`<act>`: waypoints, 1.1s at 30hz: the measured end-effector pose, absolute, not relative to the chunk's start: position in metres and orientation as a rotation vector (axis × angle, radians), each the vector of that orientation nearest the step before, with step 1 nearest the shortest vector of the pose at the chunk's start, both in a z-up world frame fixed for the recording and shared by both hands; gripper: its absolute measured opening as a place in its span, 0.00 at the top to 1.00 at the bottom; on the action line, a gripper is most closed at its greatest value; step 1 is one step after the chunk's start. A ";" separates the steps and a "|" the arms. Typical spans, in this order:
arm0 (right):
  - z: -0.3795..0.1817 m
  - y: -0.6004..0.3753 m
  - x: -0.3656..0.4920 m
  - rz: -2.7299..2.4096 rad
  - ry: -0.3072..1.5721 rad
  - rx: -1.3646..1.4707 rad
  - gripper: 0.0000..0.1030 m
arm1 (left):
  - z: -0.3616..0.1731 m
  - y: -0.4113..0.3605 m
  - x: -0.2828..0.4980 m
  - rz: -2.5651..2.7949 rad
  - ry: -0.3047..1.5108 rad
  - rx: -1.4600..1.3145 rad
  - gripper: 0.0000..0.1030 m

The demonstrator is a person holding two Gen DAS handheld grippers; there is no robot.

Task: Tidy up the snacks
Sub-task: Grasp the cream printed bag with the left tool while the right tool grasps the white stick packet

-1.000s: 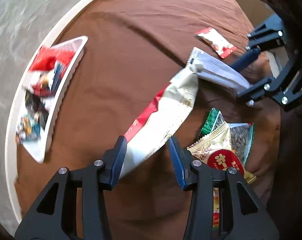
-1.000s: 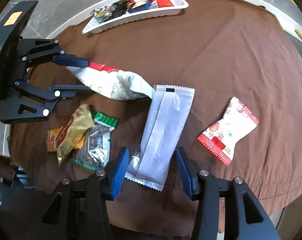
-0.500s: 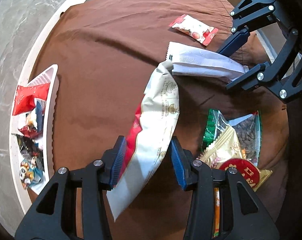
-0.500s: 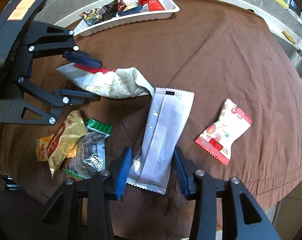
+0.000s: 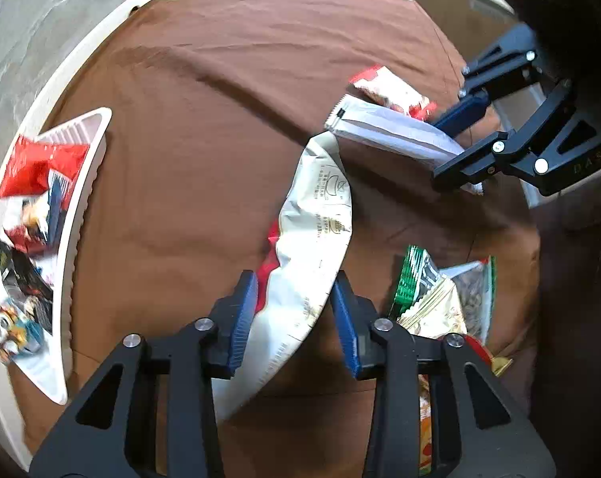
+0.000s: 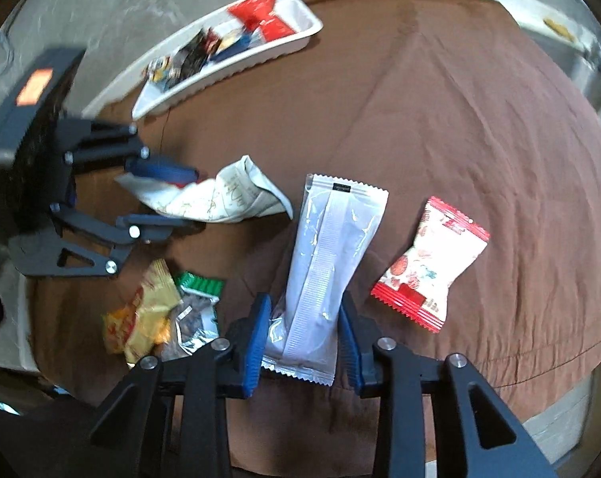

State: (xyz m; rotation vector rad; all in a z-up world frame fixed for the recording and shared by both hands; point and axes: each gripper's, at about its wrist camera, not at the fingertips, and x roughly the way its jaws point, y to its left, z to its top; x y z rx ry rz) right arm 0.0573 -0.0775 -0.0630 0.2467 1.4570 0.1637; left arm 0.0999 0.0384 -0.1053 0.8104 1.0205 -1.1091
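Tongs of the right hand sit nearest in the right wrist view, their blue pads pressed against the near end of a long white packet. The packet's long axis runs straight ahead, away from the tongs, so it lies in line with the fingers. Just right of it, apart, rests a small red-and-white snack bag. To the left, near the table edge, lie a yellow packet and a green-topped seed packet, overlapping.

Farther left, the left tongs grip the near part of a cream-and-red pouch at a narrow width; its crumpled length also points forward from those tongs. Its far tip comes close to the white packet's far end, though contact cannot be told.

Beyond everything, at the far rim of the brown cloth covering the table, a white tray already holds several snacks. The tray lies well apart from both held packets, nearer the left tongs' side.
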 end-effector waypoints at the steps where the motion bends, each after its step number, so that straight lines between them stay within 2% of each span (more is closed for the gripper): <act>1: -0.062 -0.082 0.058 0.163 1.457 0.278 0.65 | -0.104 0.039 0.103 -1.111 1.026 0.793 0.68; 13: -0.049 -0.088 0.073 0.194 1.409 0.417 0.65 | -0.092 0.057 0.119 -1.087 1.081 0.613 0.73; 20: -0.042 -0.088 0.085 0.224 1.382 0.426 0.65 | -0.086 0.066 0.133 -1.067 1.117 0.493 0.80; 33: -0.050 -0.075 0.105 0.261 1.399 0.349 0.65 | -0.094 0.058 0.140 -0.952 1.138 0.510 0.78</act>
